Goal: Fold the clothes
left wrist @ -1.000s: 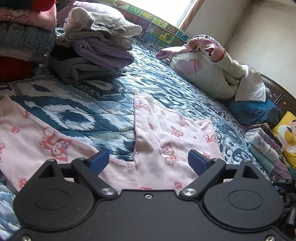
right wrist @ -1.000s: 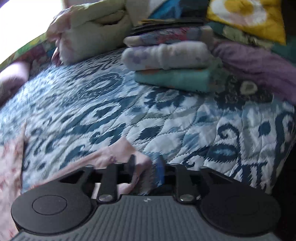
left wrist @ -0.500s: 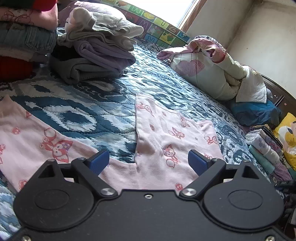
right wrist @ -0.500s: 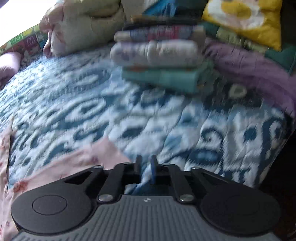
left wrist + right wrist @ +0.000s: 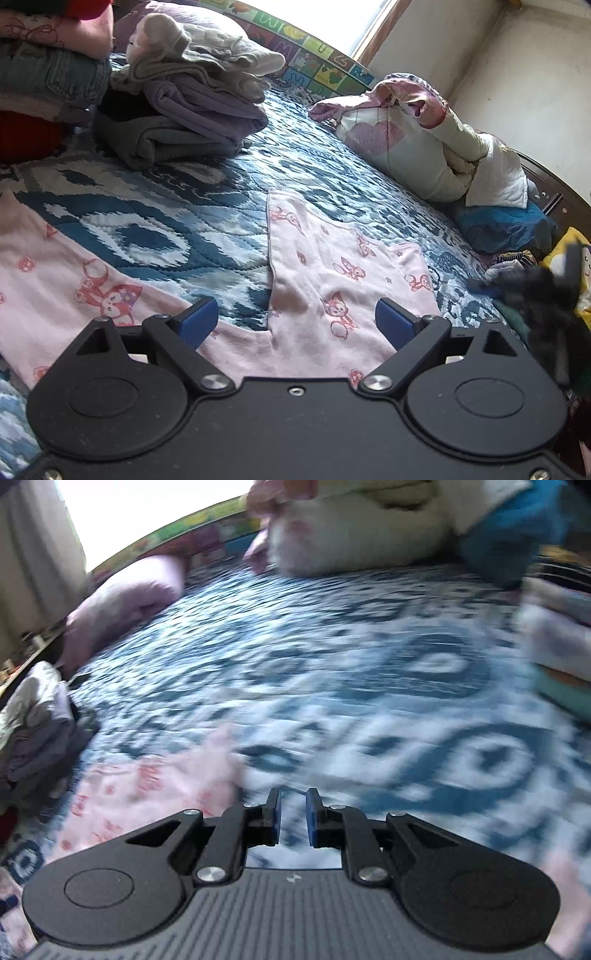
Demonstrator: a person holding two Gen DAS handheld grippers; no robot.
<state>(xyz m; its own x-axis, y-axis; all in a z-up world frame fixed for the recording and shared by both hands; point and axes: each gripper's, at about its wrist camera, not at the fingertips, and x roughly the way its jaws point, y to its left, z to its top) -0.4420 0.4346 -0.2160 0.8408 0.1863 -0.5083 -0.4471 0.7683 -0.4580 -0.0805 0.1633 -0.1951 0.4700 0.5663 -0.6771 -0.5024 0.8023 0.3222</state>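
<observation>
Pink trousers (image 5: 332, 280) printed with red foxes lie flat on the blue-and-white quilt (image 5: 184, 206), legs spread apart and pointing away. My left gripper (image 5: 295, 321) hovers wide open over the crotch and waist, holding nothing. In the blurred right wrist view, the pink trousers (image 5: 147, 786) sit to the lower left of my right gripper (image 5: 293, 812). Its jaws stand a narrow gap apart with only quilt (image 5: 369, 664) showing between them. A dark blurred shape (image 5: 546, 295) at the right of the left wrist view looks like that gripper.
A stack of folded grey and lilac clothes (image 5: 184, 110) and a taller pile (image 5: 44, 74) stand at the far left. A rolled cream duvet (image 5: 406, 147) and a blue bundle (image 5: 506, 225) lie at the back right. Another folded stack (image 5: 554, 646) sits right of my right gripper.
My right gripper has let go of the pink trouser corner, parted its jaws a little and swung left. The left gripper stays open and nearly still.
</observation>
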